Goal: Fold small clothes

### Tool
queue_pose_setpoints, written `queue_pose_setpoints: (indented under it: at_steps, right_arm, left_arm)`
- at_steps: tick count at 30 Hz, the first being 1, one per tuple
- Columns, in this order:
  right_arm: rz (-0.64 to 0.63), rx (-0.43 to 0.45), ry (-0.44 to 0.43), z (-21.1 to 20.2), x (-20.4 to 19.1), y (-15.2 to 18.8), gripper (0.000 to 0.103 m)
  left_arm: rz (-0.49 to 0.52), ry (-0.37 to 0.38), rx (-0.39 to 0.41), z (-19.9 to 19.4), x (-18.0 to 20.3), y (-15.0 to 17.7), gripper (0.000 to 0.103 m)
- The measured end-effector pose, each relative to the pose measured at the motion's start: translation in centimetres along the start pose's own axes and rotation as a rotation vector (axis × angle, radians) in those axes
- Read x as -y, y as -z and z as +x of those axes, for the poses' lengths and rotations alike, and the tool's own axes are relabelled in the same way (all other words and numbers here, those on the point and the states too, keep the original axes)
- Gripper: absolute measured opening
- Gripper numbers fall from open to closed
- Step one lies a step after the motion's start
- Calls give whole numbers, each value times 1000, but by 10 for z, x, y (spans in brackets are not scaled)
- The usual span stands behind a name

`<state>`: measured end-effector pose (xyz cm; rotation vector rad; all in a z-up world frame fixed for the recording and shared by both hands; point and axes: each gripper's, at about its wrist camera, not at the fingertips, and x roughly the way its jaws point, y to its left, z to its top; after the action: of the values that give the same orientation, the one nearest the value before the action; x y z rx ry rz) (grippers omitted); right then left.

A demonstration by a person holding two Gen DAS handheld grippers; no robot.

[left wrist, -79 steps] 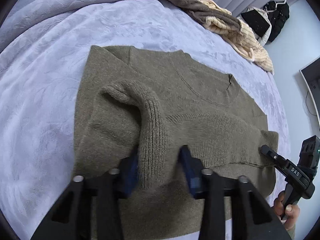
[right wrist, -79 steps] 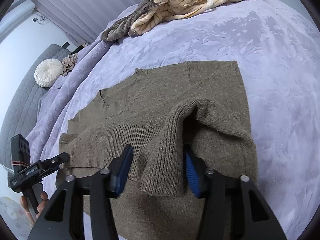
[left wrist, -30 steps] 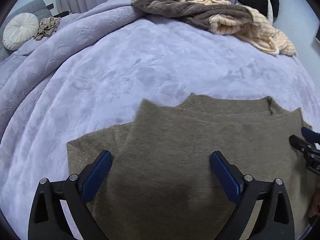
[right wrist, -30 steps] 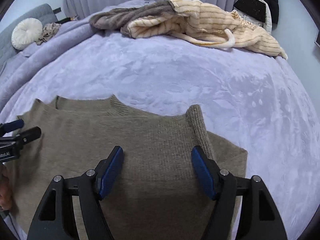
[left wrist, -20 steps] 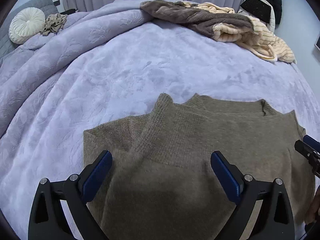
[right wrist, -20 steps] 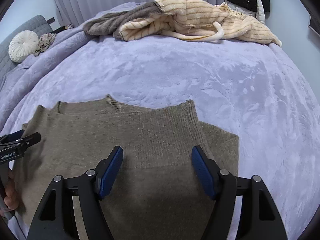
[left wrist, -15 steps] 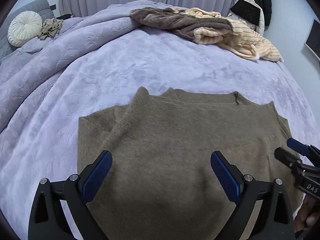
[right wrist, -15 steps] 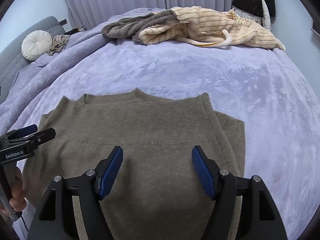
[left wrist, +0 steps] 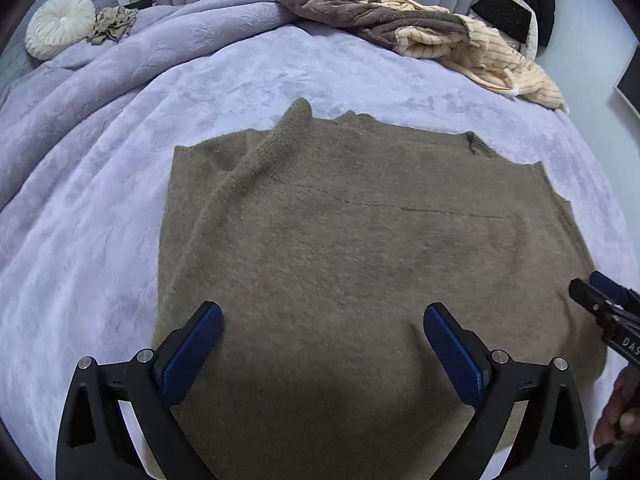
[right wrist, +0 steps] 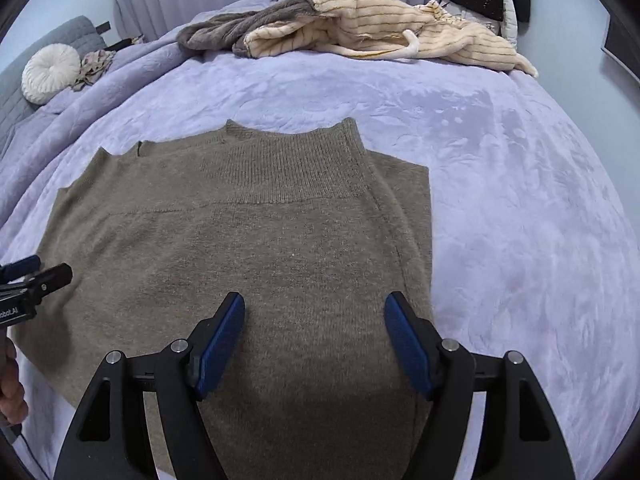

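An olive-brown knit sweater [left wrist: 360,248] lies folded flat on the lavender bed cover; it also fills the middle of the right wrist view [right wrist: 248,248]. Its ribbed hem lies doubled over near the far edge. My left gripper [left wrist: 322,340] is open and empty just above the sweater's near left part. My right gripper [right wrist: 314,332] is open and empty above its near right part. Each gripper shows at the edge of the other's view: the right one [left wrist: 608,312], the left one [right wrist: 28,276].
The lavender bed cover [left wrist: 120,184] spreads all around. A heap of cream striped and brown clothes [right wrist: 360,24] lies at the far edge. A round white cushion [left wrist: 60,24] sits far left. Dark clothes [left wrist: 524,8] hang far right.
Both grippers held the sweater's ribbed parts, carried them forward, then opened and let go. Since then they have drawn back slightly and the sweater has settled flat.
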<state>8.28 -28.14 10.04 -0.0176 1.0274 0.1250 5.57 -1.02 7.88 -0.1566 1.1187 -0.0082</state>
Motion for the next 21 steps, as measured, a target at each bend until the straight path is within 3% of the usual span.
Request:
queue_pose_setpoints:
  at_steps: [3,7,11,15,18,21]
  right_arm:
    - [-46,-11,-4,-1,-14,15,76]
    - [-83,-15,24,1,-12,38,76]
    - [-35,-21,56,-22,1,46,77]
    - [-24,31,14,-43,-2,58,78]
    - [-49,-2,26,-30,-10,66,79]
    - [-57,-57,68,-11,-3,80,79]
  left_arm:
    - [43,-57,-7,2,8,22,101]
    - [15,-40,-35,-3,-8,39,101]
    - [-53,-13,11,-39,-39,60,101]
    - [-164,-24,8,-43,-83,73,101]
    - [-262,-6,-38,-28,-111,76,101]
    - [-284,-11,-60,-22,-125,87,101]
